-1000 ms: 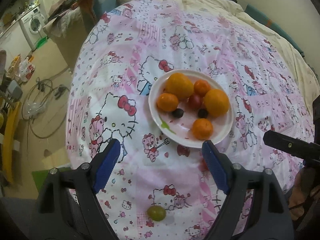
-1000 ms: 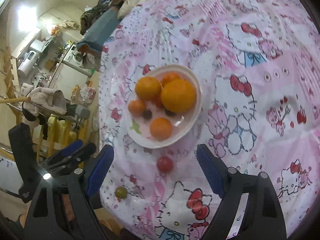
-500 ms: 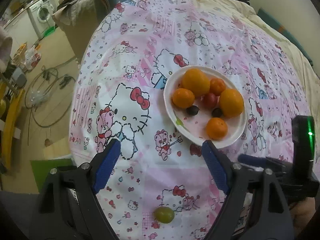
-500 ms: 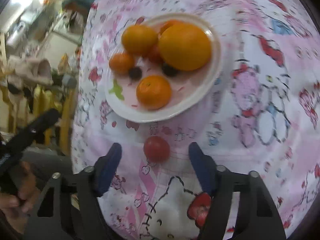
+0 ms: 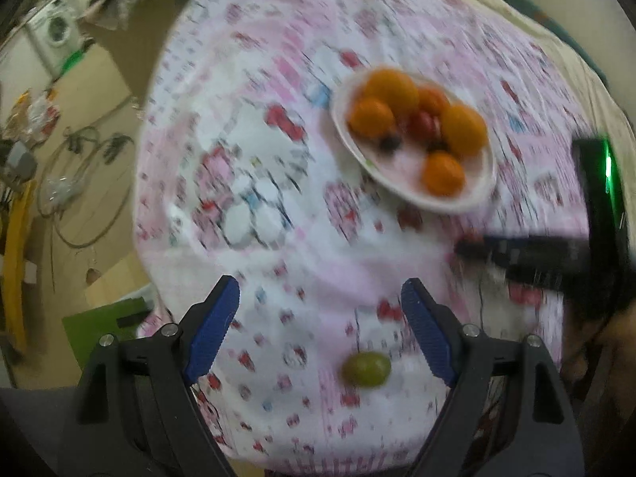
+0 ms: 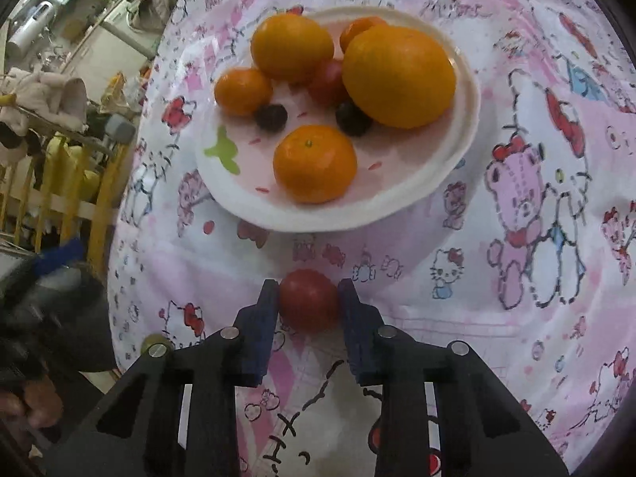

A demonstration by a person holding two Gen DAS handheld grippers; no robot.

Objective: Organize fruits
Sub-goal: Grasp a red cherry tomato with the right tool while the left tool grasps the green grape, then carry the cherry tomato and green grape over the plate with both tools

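Observation:
A white plate [image 6: 417,187] on the pink Hello Kitty cloth holds oranges [image 6: 398,75], a mandarin [image 6: 315,163], a red tomato and dark grapes. My right gripper [image 6: 309,298] is shut on a red tomato [image 6: 308,298] on the cloth just in front of the plate. In the blurred left wrist view my left gripper [image 5: 320,330] is open, with a green grape [image 5: 365,369] lying on the cloth between its fingers, nearer the right one. The plate [image 5: 469,194] lies further ahead to the right. The right gripper's body [image 5: 556,254] shows at the right.
The cloth-covered table [image 5: 254,183] drops off at the left to a floor with cables, a cardboard box and a washing machine [image 5: 55,35]. A yellow rack [image 6: 79,190] and clutter stand beyond the table's left edge in the right wrist view.
My right gripper has moved forward and closed on the red tomato. My left gripper has shifted left and forward, so the green grape now sits between its fingers; that view is motion-blurred.

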